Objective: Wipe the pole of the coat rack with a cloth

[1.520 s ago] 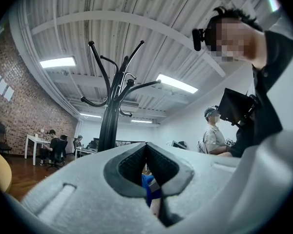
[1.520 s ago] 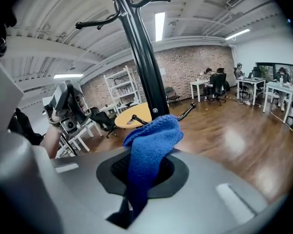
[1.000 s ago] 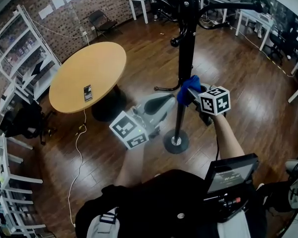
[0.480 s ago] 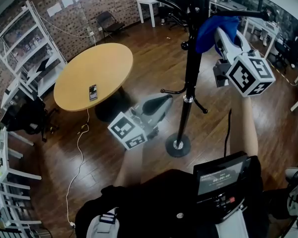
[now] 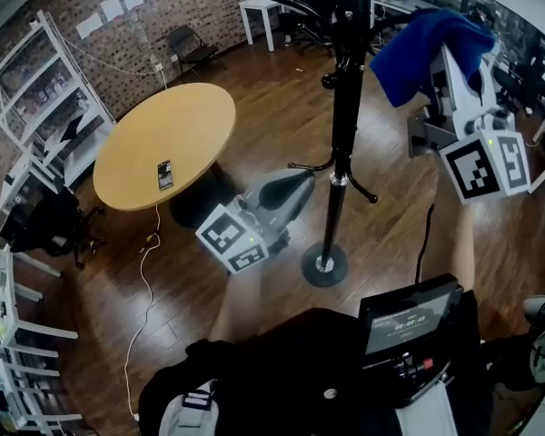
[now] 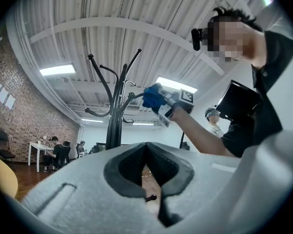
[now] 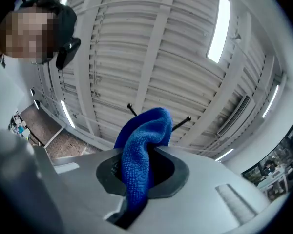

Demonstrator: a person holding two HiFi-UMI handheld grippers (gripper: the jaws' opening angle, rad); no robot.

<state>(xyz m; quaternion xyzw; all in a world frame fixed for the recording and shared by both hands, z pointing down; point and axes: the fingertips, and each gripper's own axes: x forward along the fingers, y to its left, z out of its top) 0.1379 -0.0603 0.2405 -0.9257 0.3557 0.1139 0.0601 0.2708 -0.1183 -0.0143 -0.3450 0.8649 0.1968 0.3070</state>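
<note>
Bright ceiling striplights [image 7: 219, 29], fisheye-bent edges, dark corners — nearby grey casing blurred

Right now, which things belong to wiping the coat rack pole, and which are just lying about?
Job: blue cloth, held in the right tongs; coat rack pole.
Lying about: round wooden table, phone on it, black chair, white shelves, floor cable.

Right arm [image 5: 461, 243] is up high, forearm near vertical. The right gripper [image 5: 443, 62] points up and away, marker cube nearest the body, jaws clamped on the blue cloth [image 5: 425, 42] (a fold spills over their tips). Left arm [image 5: 240, 302] is low and stretched forward, and the left gripper [image 5: 295, 189] angles ahead, jaws closed tip to tip with nothing between them.
</note>
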